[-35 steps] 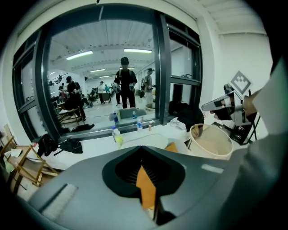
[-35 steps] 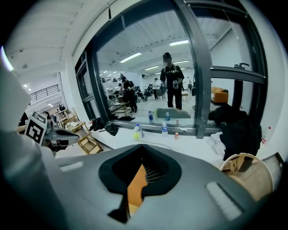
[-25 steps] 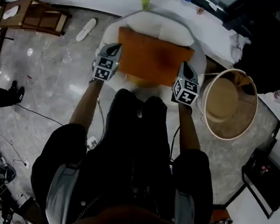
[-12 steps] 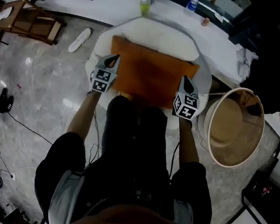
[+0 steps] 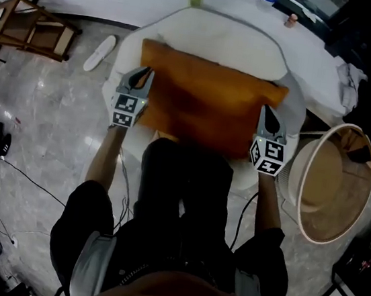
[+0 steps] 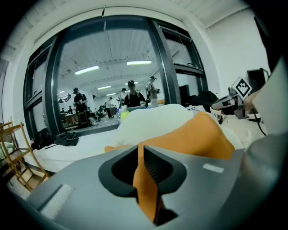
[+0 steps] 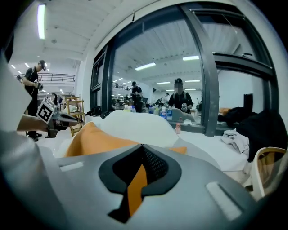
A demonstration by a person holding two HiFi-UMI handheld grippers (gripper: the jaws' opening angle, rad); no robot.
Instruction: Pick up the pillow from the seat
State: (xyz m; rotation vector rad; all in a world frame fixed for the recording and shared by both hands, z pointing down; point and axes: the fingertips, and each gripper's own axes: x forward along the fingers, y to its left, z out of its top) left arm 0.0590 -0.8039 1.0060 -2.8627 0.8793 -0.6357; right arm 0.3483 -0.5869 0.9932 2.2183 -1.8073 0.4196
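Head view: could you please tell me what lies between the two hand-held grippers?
The rectangular orange fabric pillow, in the head view; left hand-held gripper and right hand-held gripper pinch its edges.

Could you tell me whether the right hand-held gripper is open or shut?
Shut on the pillow: the right hand-held gripper has its jaws pinching orange fabric between them in the right gripper view.

Open-plan lab or studio hall, tall dark-framed glazing (image 6: 166, 58) ahead of the left gripper (image 5: 143, 73), ceiling strip lights (image 6: 87, 69), people (image 6: 131, 94) standing beyond, polished stone floor (image 5: 53, 126) to its left, trailing cable (image 5: 29, 179).
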